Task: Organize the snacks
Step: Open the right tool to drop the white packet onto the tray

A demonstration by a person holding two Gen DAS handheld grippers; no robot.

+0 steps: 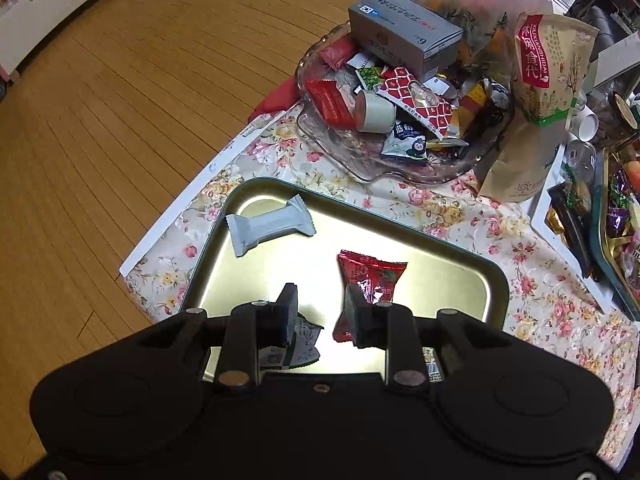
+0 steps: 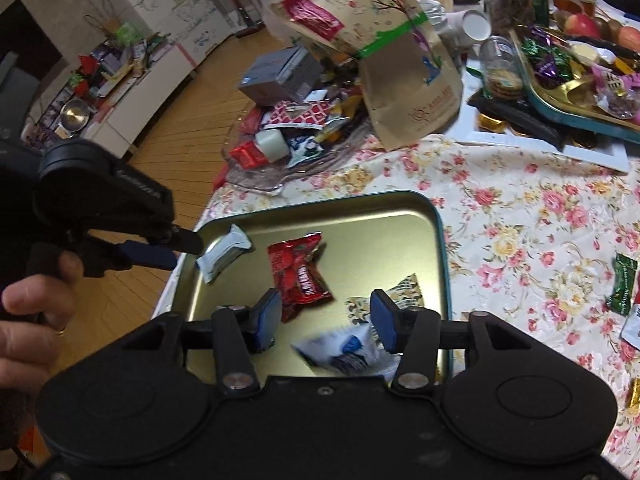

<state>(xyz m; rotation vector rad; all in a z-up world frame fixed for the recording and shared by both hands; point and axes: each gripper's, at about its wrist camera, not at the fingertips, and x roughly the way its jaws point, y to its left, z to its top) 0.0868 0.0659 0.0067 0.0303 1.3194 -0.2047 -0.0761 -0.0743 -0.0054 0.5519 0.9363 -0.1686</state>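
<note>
A shiny gold tin tray (image 1: pixel 448 288) (image 2: pixel 360 224) lies on the floral tablecloth. In it lie a grey-white wrapped snack (image 1: pixel 270 226) (image 2: pixel 224 252), a red wrapped snack (image 1: pixel 370 280) (image 2: pixel 300 272), a patterned packet (image 1: pixel 300 346) (image 2: pixel 404 292) and a blurred white-blue packet (image 2: pixel 348 352). My left gripper (image 1: pixel 322 312) is open and empty above the tray's near edge; it also shows in the right wrist view (image 2: pixel 184 248) at the tray's left side. My right gripper (image 2: pixel 326 320) is open above the tray, with the white-blue packet below it.
A glass dish (image 1: pixel 360 168) (image 2: pixel 256 180) piled with snacks and a grey box (image 1: pixel 404 28) stands behind the tray. A brown paper snack bag (image 1: pixel 544 80) (image 2: pixel 380 40) leans beside it. A teal tray of sweets (image 2: pixel 568 80) and loose packets (image 2: pixel 622 288) lie right. Table edge and wood floor are left.
</note>
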